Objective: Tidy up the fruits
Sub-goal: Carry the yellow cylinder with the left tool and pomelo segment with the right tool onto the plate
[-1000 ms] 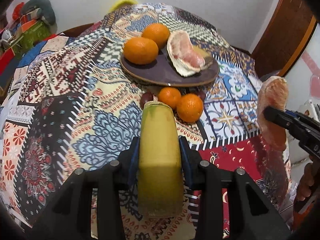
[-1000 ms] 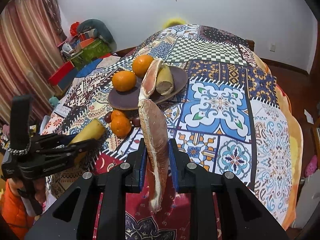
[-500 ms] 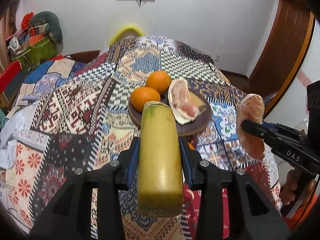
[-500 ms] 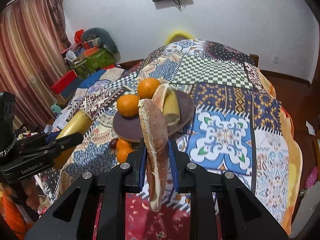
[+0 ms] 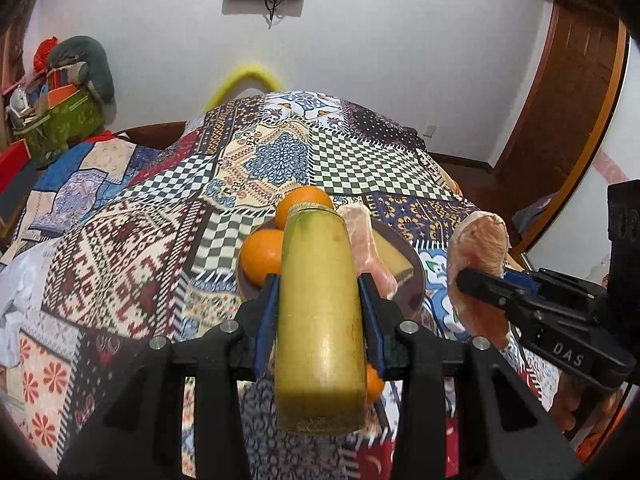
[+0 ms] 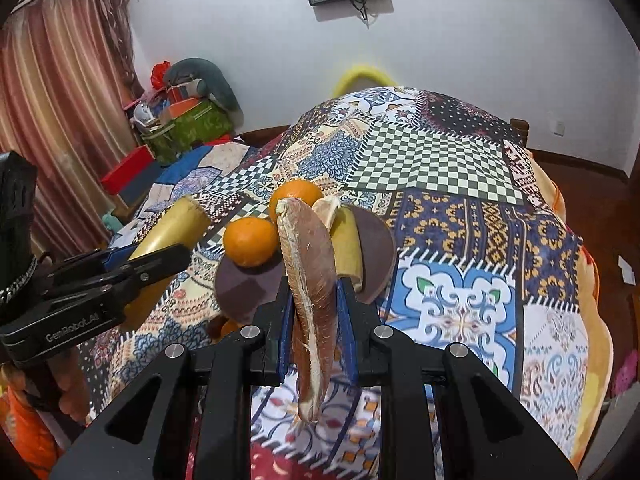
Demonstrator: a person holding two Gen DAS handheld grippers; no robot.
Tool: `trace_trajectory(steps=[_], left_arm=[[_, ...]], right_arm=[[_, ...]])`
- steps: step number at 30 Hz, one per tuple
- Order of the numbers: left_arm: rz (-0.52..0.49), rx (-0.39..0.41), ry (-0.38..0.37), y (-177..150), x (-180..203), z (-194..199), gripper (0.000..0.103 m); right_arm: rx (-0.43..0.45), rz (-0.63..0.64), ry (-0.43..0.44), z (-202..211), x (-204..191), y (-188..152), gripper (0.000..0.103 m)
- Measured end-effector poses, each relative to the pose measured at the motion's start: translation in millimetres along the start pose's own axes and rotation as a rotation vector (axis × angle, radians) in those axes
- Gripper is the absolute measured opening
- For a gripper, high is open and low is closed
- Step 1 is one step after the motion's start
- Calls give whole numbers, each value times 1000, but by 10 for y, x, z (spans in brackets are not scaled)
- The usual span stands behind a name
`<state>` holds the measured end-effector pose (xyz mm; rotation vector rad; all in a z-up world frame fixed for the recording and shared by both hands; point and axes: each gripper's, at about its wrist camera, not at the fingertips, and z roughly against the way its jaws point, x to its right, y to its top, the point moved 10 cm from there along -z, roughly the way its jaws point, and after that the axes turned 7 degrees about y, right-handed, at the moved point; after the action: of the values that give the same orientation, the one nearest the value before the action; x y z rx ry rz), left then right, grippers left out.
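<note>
In the left wrist view, the left tongs [image 5: 320, 312] were closed part-way on a yellow-green cut piece of fruit [image 5: 320, 312], both blue pads pressing its sides, and the piece stood up between them over the near part of the patchwork-covered worktop [image 5: 132, 264]. Beyond it sat the dark brown plate [image 5: 416, 276], carrying two oranges [image 5: 262, 256], a pink pomelo wedge [image 5: 368, 248] and a yellow cut piece. To the right, the right tongs [image 5: 480, 284] pinched a second pomelo segment [image 5: 478, 264], held off the cloth near the plate's right side. In the right wrist view, the right tongs [image 6: 314, 320] were closed nearly as far as they go on that thin pomelo segment [image 6: 310, 280], which hung on edge between the pads, its tip dangling below them. The plate [image 6: 376, 248] lay just beyond, with bare space on its near side and right side, and at least one small orange [image 6: 228, 326] was left on the cloth below its near edge. The left tongs [image 6: 160, 260] showed at the left edge with the yellow-green piece [image 6: 172, 228] pointing toward the plate. Both pieces looked to be in carry toward the plate, neither yet over it. The next move would call for bringing each one above a free patch of the plate, lowering until it rested, then letting go without knocking the oranges, which could roll.
</note>
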<state>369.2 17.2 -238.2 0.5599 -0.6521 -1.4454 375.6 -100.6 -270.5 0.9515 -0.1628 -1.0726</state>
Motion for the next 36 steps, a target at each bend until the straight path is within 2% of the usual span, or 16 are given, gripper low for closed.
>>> trace_trajectory(steps=[14, 22, 25, 29, 36], left_arm=[[-25, -49, 9, 240, 134, -785, 38], [-61, -64, 41, 252, 189, -985, 38], [-64, -62, 33, 257, 191, -976, 38], [-78, -1, 50, 347, 174, -810, 38], [-52, 33, 57, 351, -8, -542, 38]], right_arm=[[-4, -4, 1, -182, 177, 132, 19], [-11, -17, 6, -226, 248, 124, 19], [-13, -14, 9, -238, 241, 132, 19], [-17, -9, 15, -262, 195, 146, 19], [-22, 8, 34, -338, 51, 202, 19]])
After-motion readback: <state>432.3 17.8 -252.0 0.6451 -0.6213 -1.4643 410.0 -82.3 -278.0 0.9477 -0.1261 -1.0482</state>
